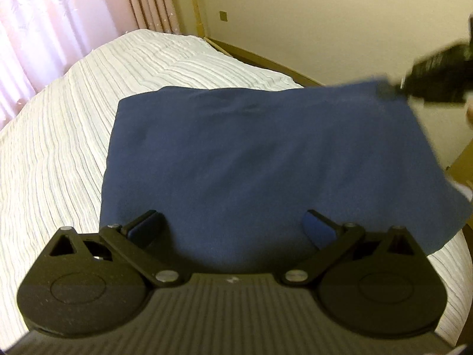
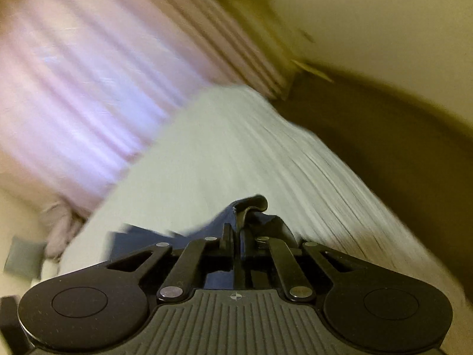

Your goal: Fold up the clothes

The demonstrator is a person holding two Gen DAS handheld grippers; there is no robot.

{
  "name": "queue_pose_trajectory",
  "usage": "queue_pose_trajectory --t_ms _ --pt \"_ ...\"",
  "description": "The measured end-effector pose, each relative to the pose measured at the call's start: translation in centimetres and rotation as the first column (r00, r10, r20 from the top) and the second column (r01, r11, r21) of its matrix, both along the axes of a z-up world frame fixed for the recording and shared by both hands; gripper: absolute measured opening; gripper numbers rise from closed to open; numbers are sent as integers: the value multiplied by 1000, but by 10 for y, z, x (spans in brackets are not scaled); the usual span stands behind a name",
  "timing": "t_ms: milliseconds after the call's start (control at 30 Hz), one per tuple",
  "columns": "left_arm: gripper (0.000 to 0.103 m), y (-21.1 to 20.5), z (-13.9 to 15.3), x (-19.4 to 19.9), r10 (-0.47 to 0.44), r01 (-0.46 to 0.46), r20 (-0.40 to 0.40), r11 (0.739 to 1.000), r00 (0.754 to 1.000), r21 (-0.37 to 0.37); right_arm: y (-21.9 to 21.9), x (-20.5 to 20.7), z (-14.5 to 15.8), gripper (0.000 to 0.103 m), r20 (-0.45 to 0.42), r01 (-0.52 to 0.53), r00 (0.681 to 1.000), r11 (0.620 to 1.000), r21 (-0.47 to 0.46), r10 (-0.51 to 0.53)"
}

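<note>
Pink curtains (image 1: 59, 14) hang at the far left, behind a bed (image 1: 59, 153) covered in a ribbed white spread. A dark blue garment (image 1: 251, 153), folded into a broad rectangle, lies flat on the bed and fills the middle of the left wrist view. The left gripper (image 1: 233, 227) hovers over the garment's near edge with its jaws spread wide apart, the blue pads clear of the cloth. At the upper right, the right gripper (image 1: 387, 90) reaches in, blurred, meeting the garment's far right corner. In the right wrist view, also blurred, that gripper's jaws are pressed together on a fold of the blue cloth, which trails off to its left across the bed. A cream wall (image 1: 325, 14) stands behind.
</note>
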State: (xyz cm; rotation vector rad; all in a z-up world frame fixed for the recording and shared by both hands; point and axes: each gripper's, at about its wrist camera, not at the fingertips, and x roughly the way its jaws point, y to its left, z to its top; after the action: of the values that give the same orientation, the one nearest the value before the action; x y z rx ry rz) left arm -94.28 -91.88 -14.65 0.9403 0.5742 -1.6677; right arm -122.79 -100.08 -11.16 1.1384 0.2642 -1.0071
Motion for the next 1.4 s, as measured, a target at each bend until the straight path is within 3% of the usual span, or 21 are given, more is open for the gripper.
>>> queue_pose_trajectory --t_ms 133,200,233,267,367,500,567,733,867,967,1100,1200,1300,1333,1367,1400 --pt "101 10 16 13 5 -5 -5 1000 1000 -26 13 -5 -7 3 19 22 1000 999 37 -23" --pt "100 18 26 24 25 -25 0 998 1000 -57 18 -2 6 33 -17 38 999 999 9 -38" --pt "100 21 29 31 47 -47 -2 997 999 -63 21 3 17 64 -53 39 998 999 -29 -41" --pt "100 22 31 39 73 -74 -9 996 997 -60 24 9 28 75 -89 39 995 997 -66 -45" --pt "94 26 28 62 151 -151 -23 988 988 -21 33 25 60 75 -194 30 979 984 -177 -65" --pt "94 31 6 81 207 -205 -53 978 977 39 35 100 85 71 -224 -225 961 932 -285 163" --pt "94 35 6 85 223 -222 -69 975 972 29 29 152 84 30 -249 -397 910 872 -286 332" --pt "92 48 12 90 236 -237 -98 972 967 -1 0 261 52 27 -341 -640 754 745 -190 561" --pt "92 49 -4 97 243 -242 -82 970 967 27 -21 315 5 27 -384 -679 690 733 -47 614" --pt "92 51 -3 104 236 -235 -98 972 967 27 -20 313 10 28 -372 -654 715 755 -57 592" --pt "92 57 18 112 205 -216 -128 974 970 -75 0 283 45 28 -374 -620 754 774 -131 540" --pt "92 52 29 117 180 -201 -164 972 970 -125 36 238 64 28 -360 -522 824 833 -183 438" --pt "92 34 14 111 177 -186 -111 979 978 -78 81 200 64 28 -365 -400 877 896 -192 313" --pt "93 27 3 108 176 -180 -87 983 980 -41 95 191 55 30 -379 -371 879 914 -164 289" --pt "95 22 -6 108 175 -177 -89 984 981 -12 107 184 43 41 -396 -347 877 930 -125 274" --pt "96 20 -10 108 174 -174 -101 985 980 3 118 178 35 42 -405 -344 872 933 -110 274"
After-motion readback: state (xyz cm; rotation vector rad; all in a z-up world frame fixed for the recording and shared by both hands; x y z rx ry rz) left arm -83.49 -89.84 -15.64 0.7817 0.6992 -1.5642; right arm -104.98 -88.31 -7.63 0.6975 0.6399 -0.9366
